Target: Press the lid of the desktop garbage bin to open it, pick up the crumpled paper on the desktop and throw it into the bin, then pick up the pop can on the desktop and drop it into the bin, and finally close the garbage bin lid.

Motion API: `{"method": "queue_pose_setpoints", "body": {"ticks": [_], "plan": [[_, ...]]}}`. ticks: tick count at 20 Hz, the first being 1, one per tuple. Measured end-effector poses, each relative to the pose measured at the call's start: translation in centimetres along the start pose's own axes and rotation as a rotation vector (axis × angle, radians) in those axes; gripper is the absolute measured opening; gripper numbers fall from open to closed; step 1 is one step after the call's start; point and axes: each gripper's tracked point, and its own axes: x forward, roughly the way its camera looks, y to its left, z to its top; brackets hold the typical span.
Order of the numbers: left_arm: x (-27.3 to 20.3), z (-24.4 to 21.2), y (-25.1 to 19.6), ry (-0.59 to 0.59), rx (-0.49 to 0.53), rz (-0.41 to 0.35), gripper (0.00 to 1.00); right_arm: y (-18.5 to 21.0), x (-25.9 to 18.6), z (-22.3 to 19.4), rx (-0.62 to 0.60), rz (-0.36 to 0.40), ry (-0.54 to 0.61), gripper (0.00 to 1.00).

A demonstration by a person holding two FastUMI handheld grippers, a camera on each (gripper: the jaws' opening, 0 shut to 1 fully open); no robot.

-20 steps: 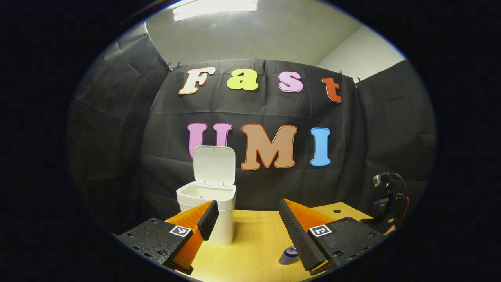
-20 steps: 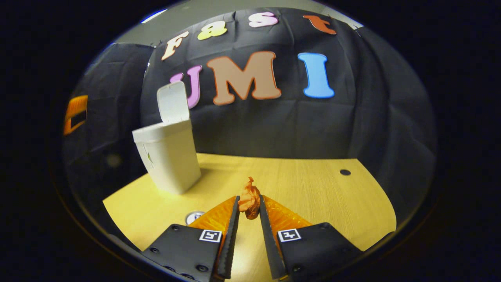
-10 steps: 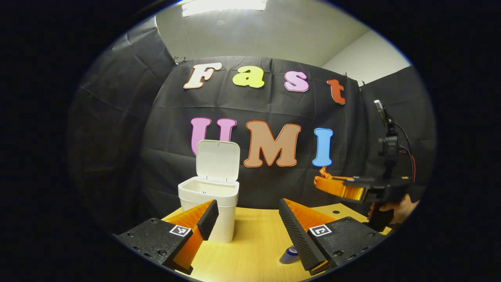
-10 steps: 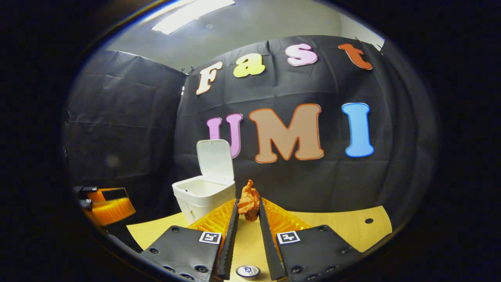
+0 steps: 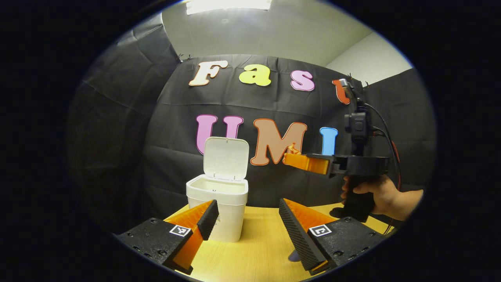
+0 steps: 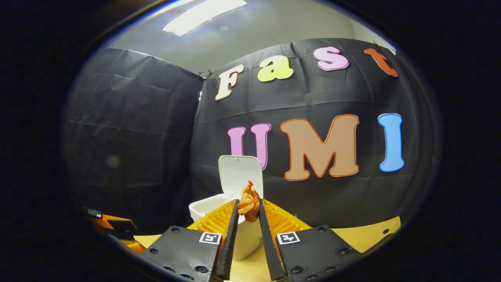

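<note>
Right hand-held gripper (image 6: 248, 207) is pinching the crumpled paper (image 6: 249, 203) up in the air, near the open garbage bin (image 5: 217, 207). Left hand-held gripper (image 5: 247, 219) hangs wide open over the table (image 5: 258, 243).

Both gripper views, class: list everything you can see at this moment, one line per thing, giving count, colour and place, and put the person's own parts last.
Garbage bin: one, white, on the left part of the desk.
Lid: one, white, standing open behind the bin's mouth.
Crumpled paper: one, orange, pinched between the right gripper's fingers, in front of the bin.
Desk: one, light wood, under the bin.
Left gripper: one, open, low over the desk.
Right gripper: one, shut on the paper, raised above the desk.
Hand: one, around the right gripper's handle.
</note>
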Motion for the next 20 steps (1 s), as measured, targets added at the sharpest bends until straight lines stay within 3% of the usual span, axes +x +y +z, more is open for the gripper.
{"method": "queue_pose_setpoints", "body": {"ticks": [13, 20], "plan": [[1.4, -3.3, 6.3, 0.057, -0.021, 0.044, 0.93, 3.5, 16.3, -7.8, -0.007, 0.036, 0.238, 0.37], [1.7, -4.5, 7.5, 0.077, -0.033, 0.059, 0.93, 4.4, 18.7, -10.0, -0.017, 0.035, 0.303, 0.37]]}}
